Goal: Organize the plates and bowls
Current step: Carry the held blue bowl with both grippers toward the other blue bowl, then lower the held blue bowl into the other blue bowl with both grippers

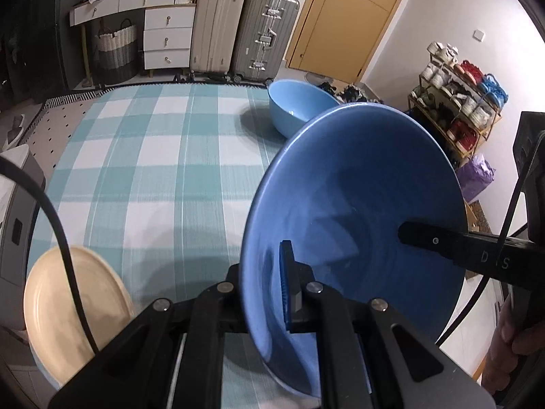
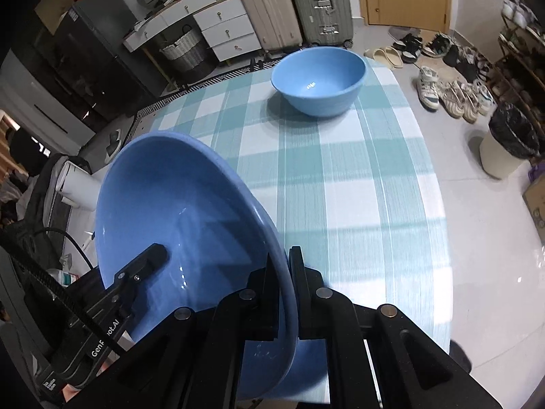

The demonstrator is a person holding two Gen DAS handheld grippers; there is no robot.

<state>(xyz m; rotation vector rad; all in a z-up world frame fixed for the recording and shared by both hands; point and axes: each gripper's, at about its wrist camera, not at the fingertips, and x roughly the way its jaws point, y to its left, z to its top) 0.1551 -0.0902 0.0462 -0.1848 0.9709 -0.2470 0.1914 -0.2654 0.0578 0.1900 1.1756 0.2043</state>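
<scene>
Left gripper [image 1: 269, 293]: clamped nearly shut on the rim of the blue bowl [image 1: 357, 211], at the bottom centre of the left wrist view; one blue-padded finger sat inside the bowl, the other was hidden behind its wall.
Right gripper [image 2: 284, 293]: likewise closed tight on the opposite rim of the same bowl [image 2: 177, 211], at the bottom centre of the right wrist view, one finger inside, one outside the wall.
Other gripper in each view: the right one's finger reached in from the right edge of the left wrist view; the left one's finger came in from the lower left of the right wrist view.
Blue bowl: held between both grippers, tilted with its hollow facing the cameras, lifted clear of the tablecloth [image 1: 153, 170].
Hand [image 1: 511, 337]: partly visible at the lower right edge of the left wrist view, wrapped around a gripper handle.
Light blue bowl [image 2: 318, 80]: upright on the checked cloth in the upper centre of the right wrist view, well apart from the held bowl.
Cream plate [image 1: 68, 310]: flat at the lower left of the left wrist view, crossed by a black cable [image 1: 58, 225].
Background: suitcases [image 1: 238, 30] and white drawers [image 1: 167, 37] at the top; shoes [image 2: 453, 92] on the floor at upper right.
</scene>
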